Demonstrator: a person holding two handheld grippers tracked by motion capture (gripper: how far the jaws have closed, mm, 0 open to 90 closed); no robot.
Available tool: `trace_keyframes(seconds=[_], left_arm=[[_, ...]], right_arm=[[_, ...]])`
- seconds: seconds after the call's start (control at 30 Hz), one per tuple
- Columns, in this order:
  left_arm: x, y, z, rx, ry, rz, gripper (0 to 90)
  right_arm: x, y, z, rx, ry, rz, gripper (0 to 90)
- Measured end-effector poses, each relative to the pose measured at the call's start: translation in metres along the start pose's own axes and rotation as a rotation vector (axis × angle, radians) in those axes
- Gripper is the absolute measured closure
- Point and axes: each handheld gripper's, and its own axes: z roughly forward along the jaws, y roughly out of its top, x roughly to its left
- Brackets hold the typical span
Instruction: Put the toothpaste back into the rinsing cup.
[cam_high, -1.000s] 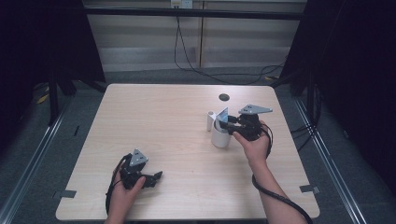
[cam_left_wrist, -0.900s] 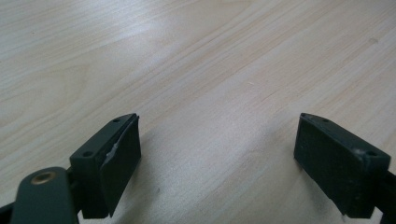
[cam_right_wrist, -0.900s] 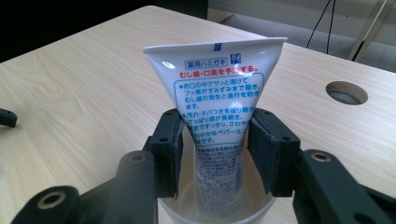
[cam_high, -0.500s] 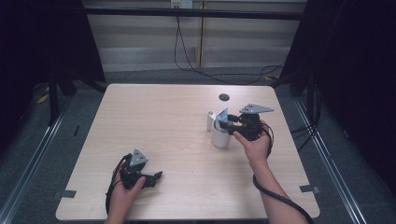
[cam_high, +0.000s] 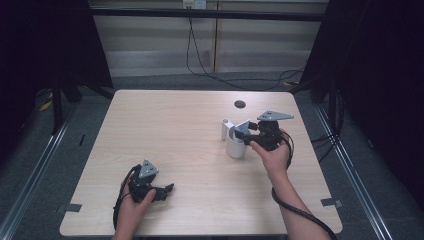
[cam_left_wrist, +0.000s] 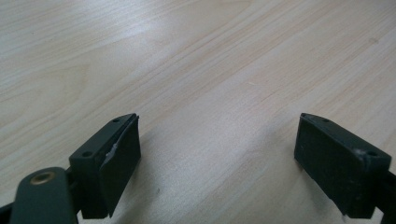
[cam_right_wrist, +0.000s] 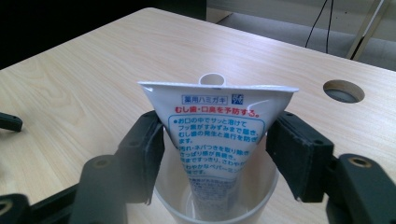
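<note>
Right gripper view looks straight at a white toothpaste tube (cam_right_wrist: 219, 140) standing cap-down in a white cup (cam_right_wrist: 215, 205), its flat crimped end fanned out at the top. The right gripper (cam_right_wrist: 215, 154) has just been opening: its two black jaws now stand to either side of the tube, the left pad close against the tube's edge and the right one parted from it by a small gap, so the tube is between them but no longer pinched. The step in hand looks like the release after seating the tube in the cup. The next move probably calls for lifting the gripper straight up and away without brushing the wide crimped end, which could tip the light cup.

The tube is soft glossy plastic with red and blue print; the cup is smooth, thin-walled and round. In the high view the cup (cam_high: 234, 146) stands on the right half of the pale wood-grain surface (cam_high: 175, 130), near a round cable hole (cam_high: 240, 104). The left gripper (cam_high: 162, 191) rests low at the near left, jaws spread wide over bare wood.
</note>
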Motion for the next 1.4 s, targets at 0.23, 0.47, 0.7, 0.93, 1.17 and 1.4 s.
trace_keyframes(seconds=[0.23, 0.47, 0.7, 0.93, 1.17, 1.4], left_arm=[[0.000, 0.000, 0.000, -0.002, 0.000, -0.004, 14.3], [0.000, 0.000, 0.000, -0.002, -0.001, -0.003, 14.3], [0.000, 0.000, 0.000, -0.003, -0.001, -0.004, 14.3], [0.000, 0.000, 0.000, -0.001, -0.001, -0.004, 14.3], [0.001, 0.001, 0.001, 0.005, 0.001, 0.008, 13.8], [0.001, 0.001, 0.001, 0.005, 0.001, 0.009, 13.7]], right_arm=[[0.003, 0.002, 0.000, -0.001, -0.009, -0.006, 29.7], [0.002, 0.001, -0.004, 0.017, -0.017, -0.008, 23.1], [0.004, -0.001, -0.008, 0.022, -0.023, -0.008, 18.3], [0.001, -0.002, -0.014, 0.023, -0.014, -0.002, 15.0], [-0.002, -0.009, -0.022, 0.033, -0.008, 0.002, 13.7], [-0.004, -0.012, -0.029, 0.044, -0.009, -0.006, 13.4]])
